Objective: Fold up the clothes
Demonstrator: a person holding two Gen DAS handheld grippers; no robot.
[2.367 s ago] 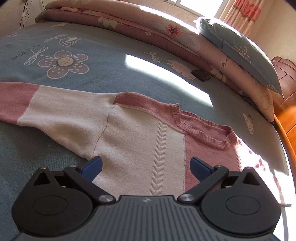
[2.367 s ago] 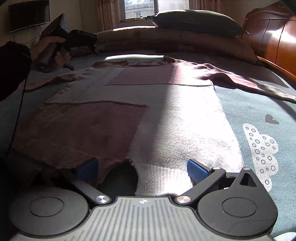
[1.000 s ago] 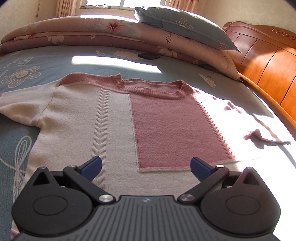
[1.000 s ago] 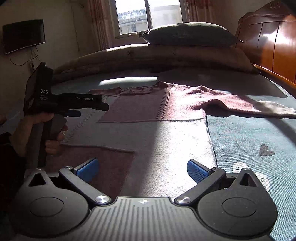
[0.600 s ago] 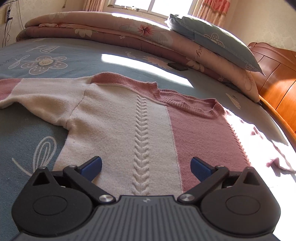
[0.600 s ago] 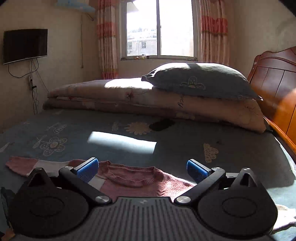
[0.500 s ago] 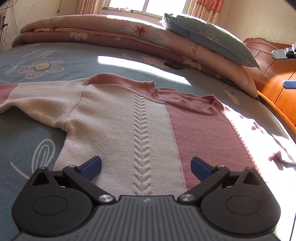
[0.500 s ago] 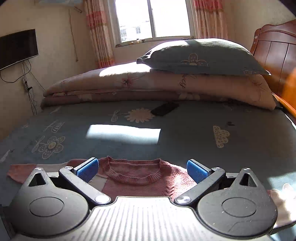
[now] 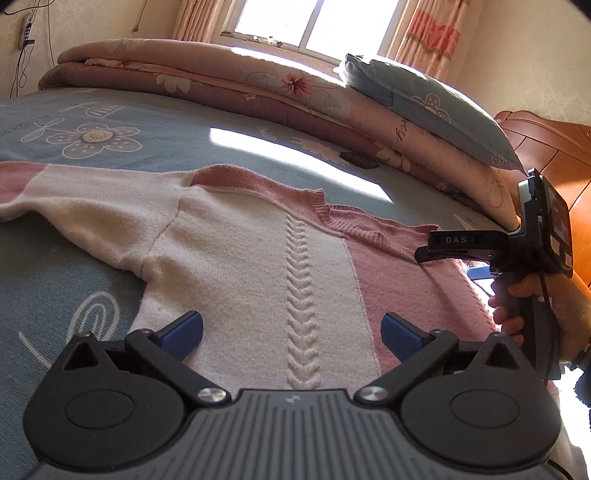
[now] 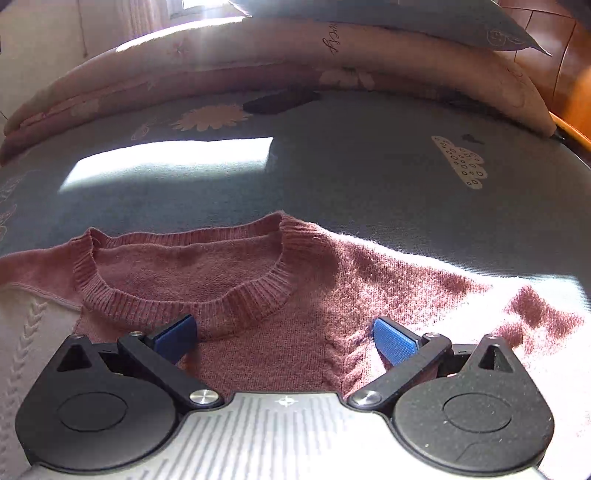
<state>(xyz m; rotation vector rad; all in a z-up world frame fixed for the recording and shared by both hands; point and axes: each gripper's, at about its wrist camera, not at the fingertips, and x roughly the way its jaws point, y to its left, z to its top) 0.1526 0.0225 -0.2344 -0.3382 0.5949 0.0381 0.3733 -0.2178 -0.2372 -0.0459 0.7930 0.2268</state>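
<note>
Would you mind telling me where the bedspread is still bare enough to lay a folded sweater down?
The widest free patch of bedspread runs between the sweater collar and the rolled quilt, apart from a small dark object near the quilt. Another strip lies below the left sleeve. The right gripper side is crowded.

Open bedspread [image 10: 369, 177] beyond the sweater [image 9: 258, 251]; folded quilt [image 9: 258, 92] blocks the far side.

Sunlit window [image 9: 295, 22], pink curtains [image 9: 430, 35], wooden headboard [image 9: 554, 155].
</note>
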